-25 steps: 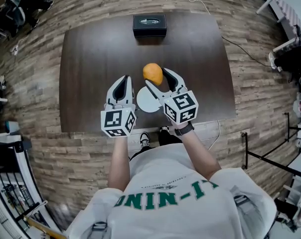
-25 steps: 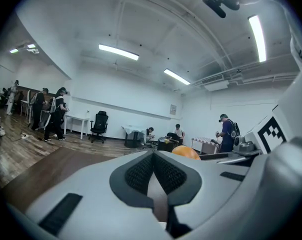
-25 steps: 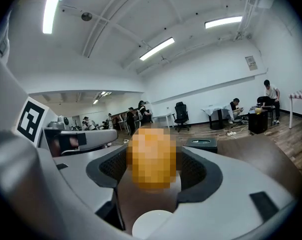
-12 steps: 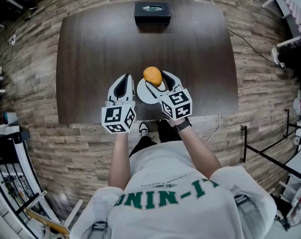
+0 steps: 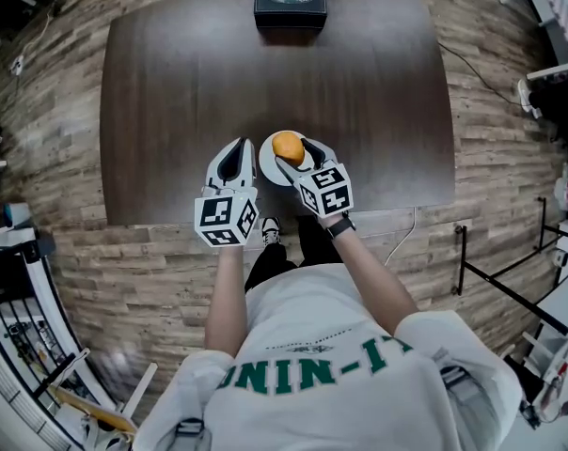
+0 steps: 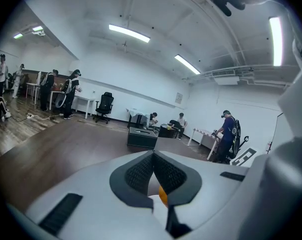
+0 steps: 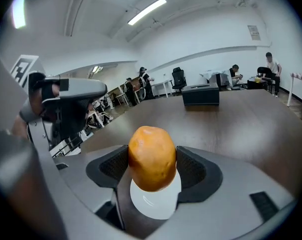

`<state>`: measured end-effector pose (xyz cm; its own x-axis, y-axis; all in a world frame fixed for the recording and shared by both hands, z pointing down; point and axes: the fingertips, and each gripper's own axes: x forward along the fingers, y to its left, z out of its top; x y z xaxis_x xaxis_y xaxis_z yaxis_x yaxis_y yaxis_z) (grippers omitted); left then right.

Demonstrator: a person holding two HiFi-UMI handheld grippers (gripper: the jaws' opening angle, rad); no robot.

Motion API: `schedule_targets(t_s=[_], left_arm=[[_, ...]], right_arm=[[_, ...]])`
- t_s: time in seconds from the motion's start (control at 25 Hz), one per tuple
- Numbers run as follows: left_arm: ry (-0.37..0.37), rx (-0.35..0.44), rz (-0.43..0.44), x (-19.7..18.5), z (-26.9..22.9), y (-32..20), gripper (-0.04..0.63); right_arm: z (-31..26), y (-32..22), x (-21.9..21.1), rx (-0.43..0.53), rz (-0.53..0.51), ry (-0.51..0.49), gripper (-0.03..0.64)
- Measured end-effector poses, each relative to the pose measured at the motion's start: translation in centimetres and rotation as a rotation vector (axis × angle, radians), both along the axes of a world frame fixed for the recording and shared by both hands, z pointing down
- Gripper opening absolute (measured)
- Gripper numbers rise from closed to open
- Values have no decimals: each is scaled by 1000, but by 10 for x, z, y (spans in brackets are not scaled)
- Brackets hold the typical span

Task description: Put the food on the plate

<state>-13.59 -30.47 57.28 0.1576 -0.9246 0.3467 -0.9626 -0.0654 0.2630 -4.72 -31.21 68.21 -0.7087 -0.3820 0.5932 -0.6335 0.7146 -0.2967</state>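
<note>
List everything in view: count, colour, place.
table: 1, dark brown, middle of the head view
box: 1, black, table's far edge
plate: 1, white, table's near edge
food: 1, orange, over the plate, between the right gripper's jaws
bystanders: several, far across the room, too small for detail
left gripper: 1, white and black, shut, empty, left of the plate
right gripper: 1, white and black, shut on the food

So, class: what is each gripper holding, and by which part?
The right gripper clamps the orange food by its two sides. The left gripper is shut, holding nothing.
</note>
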Motion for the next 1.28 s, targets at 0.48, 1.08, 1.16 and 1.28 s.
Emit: schedule_targets(t_s=[0.48,1.08,1.16,1.28], left_arm=[[-46,-27,12,-5,26,7,12],[-52,2,-3,-22,13,1,12],[-55,9,-3,-22,9,-1,12],[-59,21,-1,-24,3,-1,14]], right_arm=[[74,12,-2,-56,-37,148,311],[64,0,-14,-5,-10,140,448],[56,-1,-13,1,0,128,449],[41,-4,-9,18,20,106,449]])
